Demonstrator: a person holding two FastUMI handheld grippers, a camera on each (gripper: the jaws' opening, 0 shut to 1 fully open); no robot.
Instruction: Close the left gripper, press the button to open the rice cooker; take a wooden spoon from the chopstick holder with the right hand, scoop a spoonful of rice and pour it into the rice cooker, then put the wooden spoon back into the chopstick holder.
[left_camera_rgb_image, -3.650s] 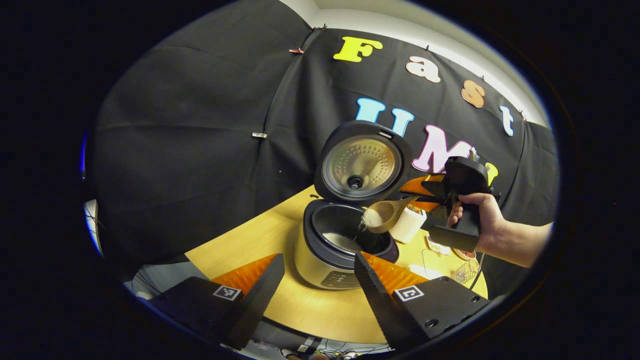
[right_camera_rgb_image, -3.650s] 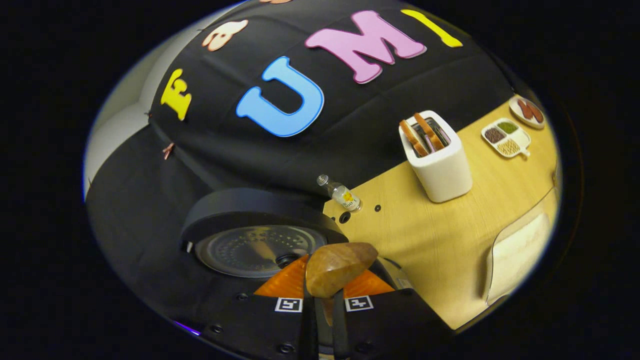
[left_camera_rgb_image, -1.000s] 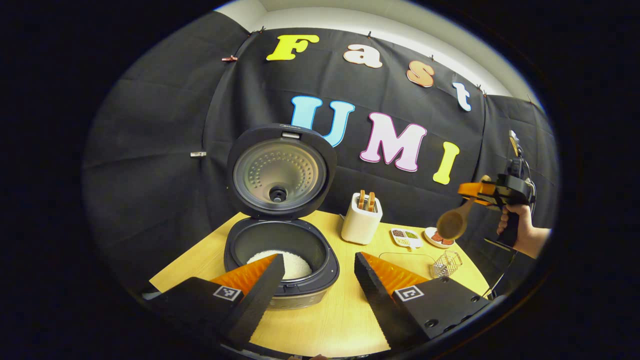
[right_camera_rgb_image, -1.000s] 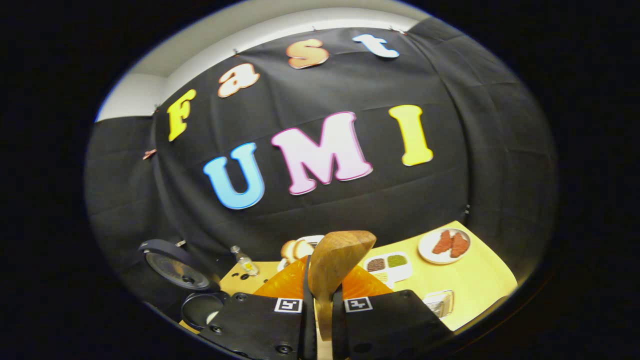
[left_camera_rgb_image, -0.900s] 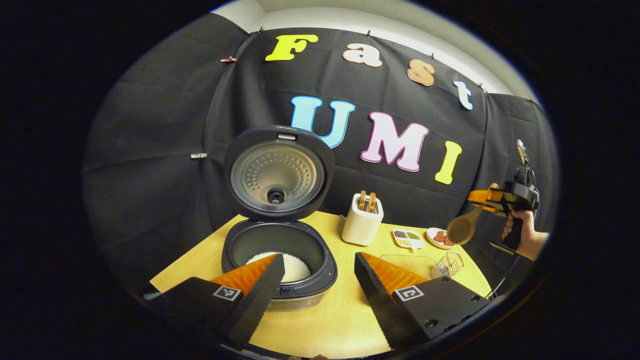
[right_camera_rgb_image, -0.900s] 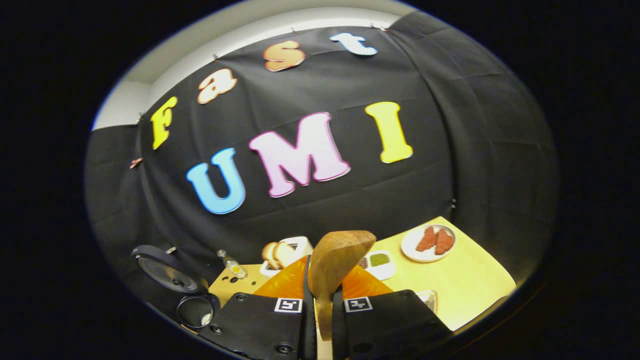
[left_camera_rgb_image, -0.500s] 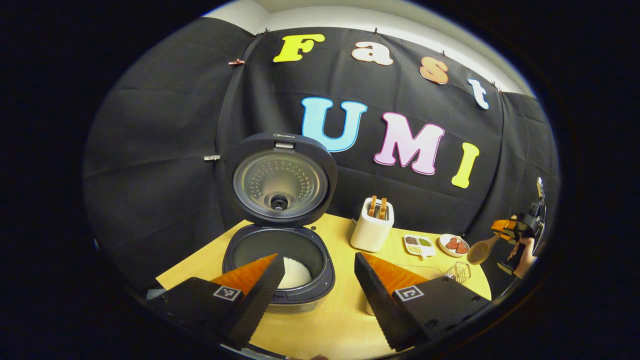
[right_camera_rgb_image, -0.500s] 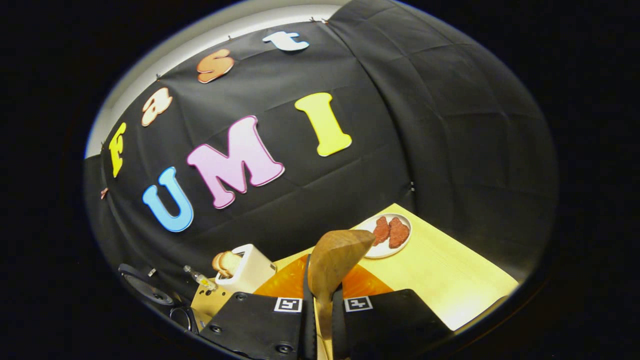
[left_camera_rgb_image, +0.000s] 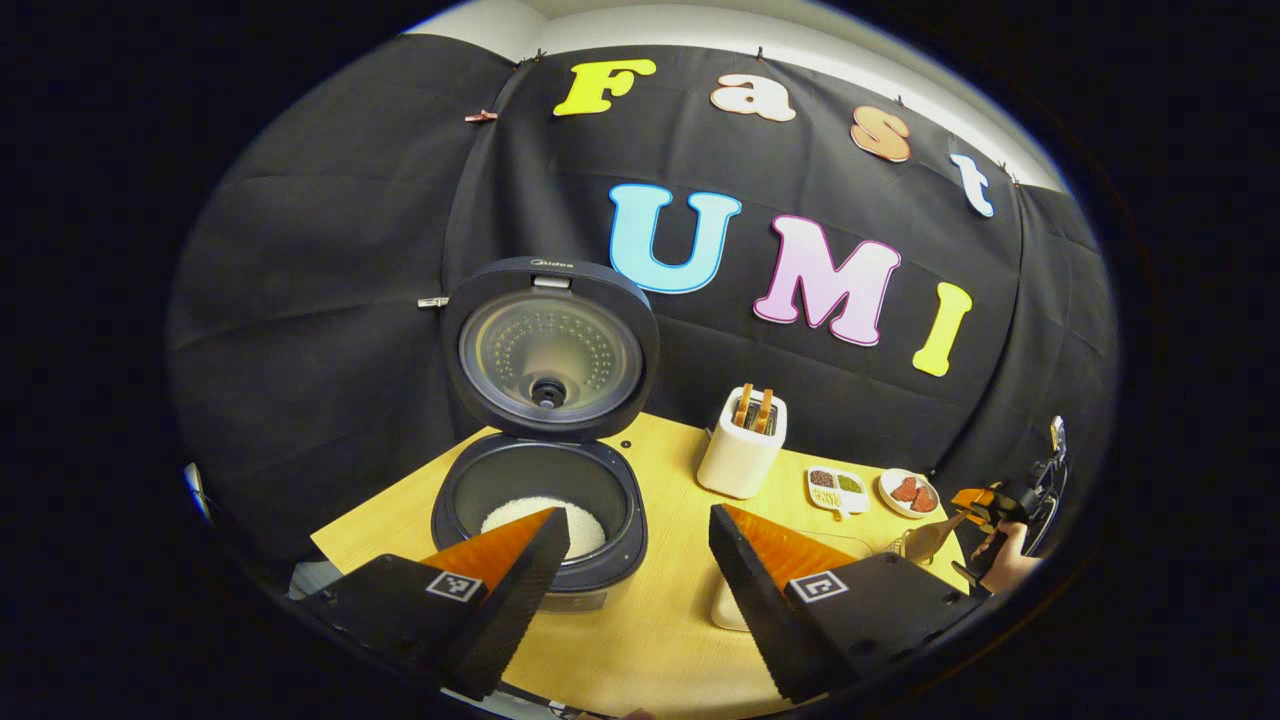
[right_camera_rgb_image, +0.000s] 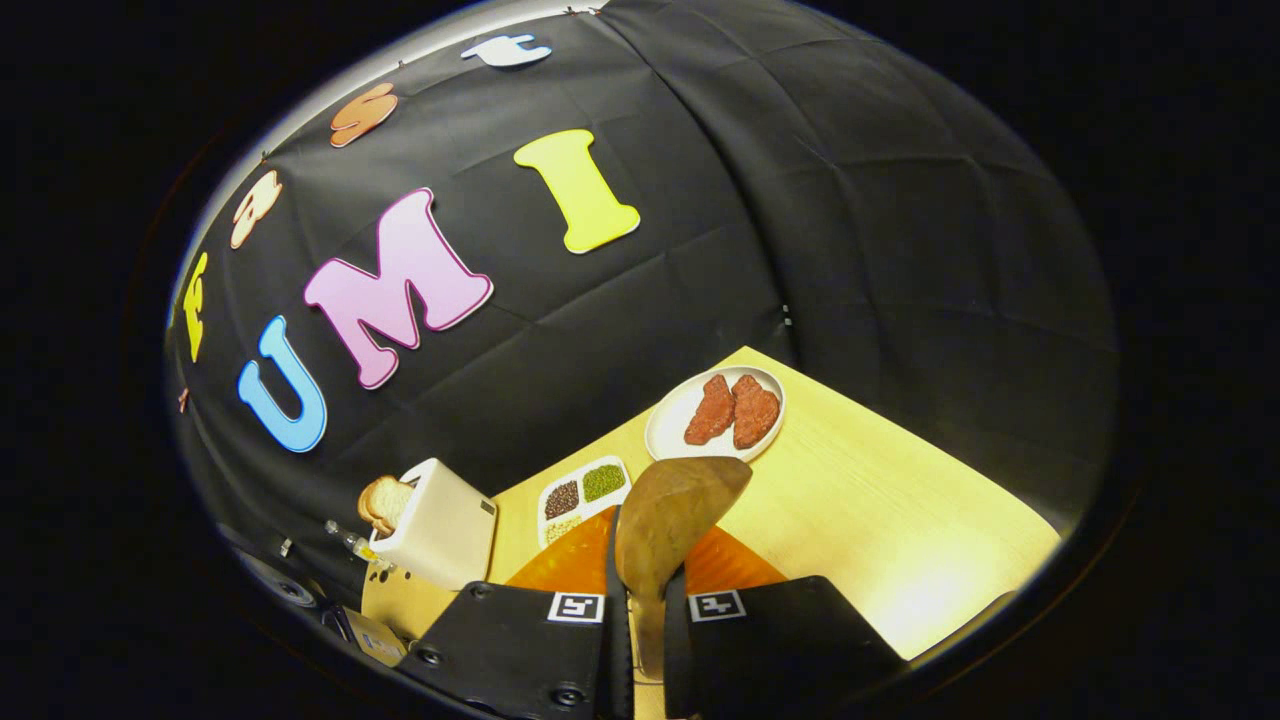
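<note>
On the left we see the rice cooker (left_camera_rgb_image: 540, 500) open, rice inside, our left gripper (left_camera_rgb_image: 640, 580) spread and empty. Far right, our right gripper (right_camera_rgb_image: 640, 610) pinches the wooden spoon (right_camera_rgb_image: 670, 520); returning it to its holder remains.

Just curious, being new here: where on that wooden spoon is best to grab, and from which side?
Probably the slim handle, from its tail end: the right hand-held gripper pinches the wooden spoon there, both fingers on the handle, leaving the wide rounded bowl free ahead.
</note>
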